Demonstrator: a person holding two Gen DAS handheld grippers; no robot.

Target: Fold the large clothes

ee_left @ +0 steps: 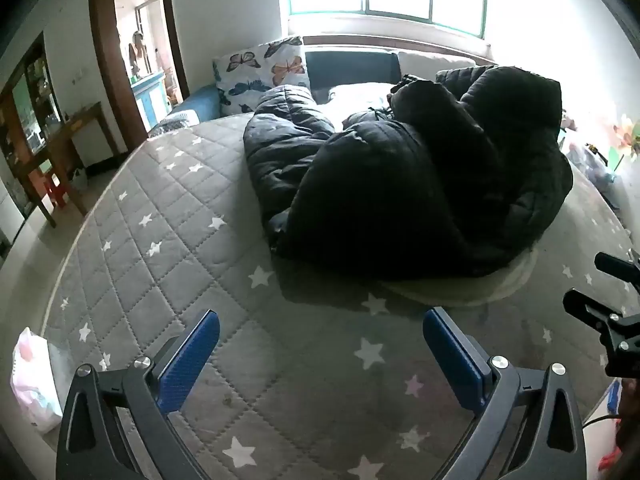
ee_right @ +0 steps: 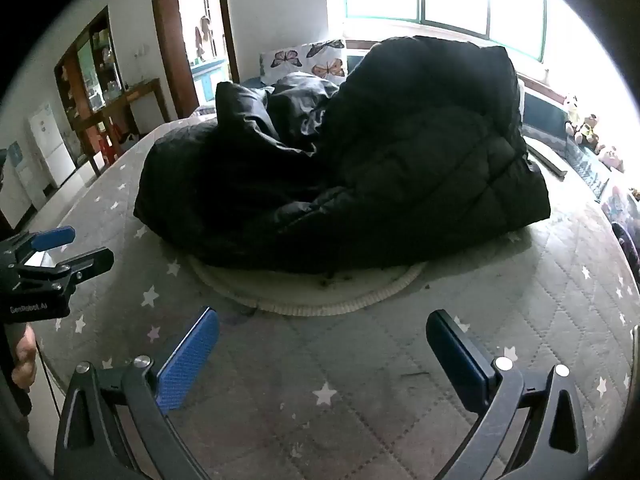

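A big black quilted puffer coat point(ee_left: 400, 184) lies crumpled in a heap on the grey star-patterned mattress point(ee_left: 180, 240), partly over a round cream mat point(ee_left: 460, 292). In the right wrist view the same coat point(ee_right: 360, 168) bulges high over the mat point(ee_right: 312, 296). My left gripper point(ee_left: 322, 344) hovers over bare mattress in front of the coat, jaws wide open, nothing between the blue pads. My right gripper point(ee_right: 324, 346) is likewise open and empty, short of the mat's near edge. Each gripper shows at the other view's edge: the right gripper point(ee_left: 608, 312), the left gripper point(ee_right: 56, 256).
A butterfly-print pillow point(ee_left: 264, 68) and a dark headboard cushion point(ee_left: 352, 68) lie behind the coat under a bright window. A wooden desk point(ee_left: 76, 128) and cabinet stand at the left by a doorway. A plastic bag point(ee_left: 34, 380) sits beside the bed. Soft toys point(ee_right: 588, 128) line the right side.
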